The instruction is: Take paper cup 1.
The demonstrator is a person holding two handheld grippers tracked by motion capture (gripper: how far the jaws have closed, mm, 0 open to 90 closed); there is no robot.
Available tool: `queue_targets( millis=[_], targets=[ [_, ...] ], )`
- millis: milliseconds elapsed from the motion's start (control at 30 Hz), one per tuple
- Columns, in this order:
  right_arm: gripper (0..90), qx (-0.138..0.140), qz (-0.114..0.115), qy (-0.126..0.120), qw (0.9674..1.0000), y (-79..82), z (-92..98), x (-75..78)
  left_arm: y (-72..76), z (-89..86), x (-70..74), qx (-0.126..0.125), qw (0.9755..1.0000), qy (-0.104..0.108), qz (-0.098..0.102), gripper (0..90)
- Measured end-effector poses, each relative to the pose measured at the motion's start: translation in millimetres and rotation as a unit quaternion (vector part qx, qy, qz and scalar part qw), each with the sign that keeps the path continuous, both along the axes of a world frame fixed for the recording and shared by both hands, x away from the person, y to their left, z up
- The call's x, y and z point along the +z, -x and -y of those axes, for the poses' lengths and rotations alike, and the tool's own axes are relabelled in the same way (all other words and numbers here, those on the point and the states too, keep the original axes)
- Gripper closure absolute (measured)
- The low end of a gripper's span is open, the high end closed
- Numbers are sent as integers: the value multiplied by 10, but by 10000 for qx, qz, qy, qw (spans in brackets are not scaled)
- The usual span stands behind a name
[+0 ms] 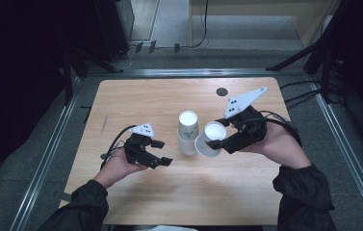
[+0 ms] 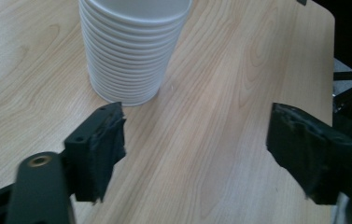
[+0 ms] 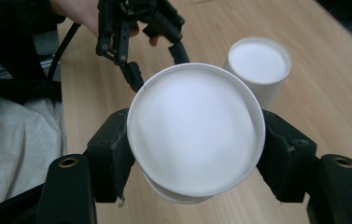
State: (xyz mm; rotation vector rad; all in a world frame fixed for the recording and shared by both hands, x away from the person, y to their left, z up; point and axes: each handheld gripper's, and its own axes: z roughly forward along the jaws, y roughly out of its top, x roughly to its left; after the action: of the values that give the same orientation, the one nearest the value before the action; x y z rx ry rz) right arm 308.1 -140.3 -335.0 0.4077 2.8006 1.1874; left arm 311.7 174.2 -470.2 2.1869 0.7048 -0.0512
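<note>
Right tool [image 3: 196, 154] grips cups [image 3: 196, 128]; left tool [image 2: 194, 154] wide, empty. We lower them straight onto stack [image 1: 187, 132] mid-worktop [image 1: 136, 101].

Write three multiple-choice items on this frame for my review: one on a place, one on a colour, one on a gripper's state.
1. Where does the stack of cups stand?
A. near the middle of the table
B. on the floor
C. on the table's far left corner

2. What colour is the held cup?
A. red
B. white
C. blue

3. How do the jaws of the left gripper stand?
A. clamped on the stack
B. shut on a cup
C. apart with nothing between them

Key: 1 A, the high view shows the stack mid-table. 2 B, the cup in the right gripper is white inside and out. 3 C, the left gripper view shows bare wood between its jaws, the stack beyond them.
</note>
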Motion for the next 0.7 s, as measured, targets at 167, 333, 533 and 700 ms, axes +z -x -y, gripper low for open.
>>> queue_targets(
  millis=[167,333,533,700],
  targets=[
    [344,-6,-296,80,9995,-16,-24,-331,0,18,33,-138,9999,91,-17,160],
    [345,8,-410,94,9991,-38,-55,-597,22,1,34,-203,9997,112,-40,146],
    [345,93,-311,16,9995,5,-106,-881,48,-9,25,-237,9997,79,14,149],
    [345,178,-565,-273,9979,3,-118,-1034,81,-10,21,-248,9996,127,65,149]
  ],
)
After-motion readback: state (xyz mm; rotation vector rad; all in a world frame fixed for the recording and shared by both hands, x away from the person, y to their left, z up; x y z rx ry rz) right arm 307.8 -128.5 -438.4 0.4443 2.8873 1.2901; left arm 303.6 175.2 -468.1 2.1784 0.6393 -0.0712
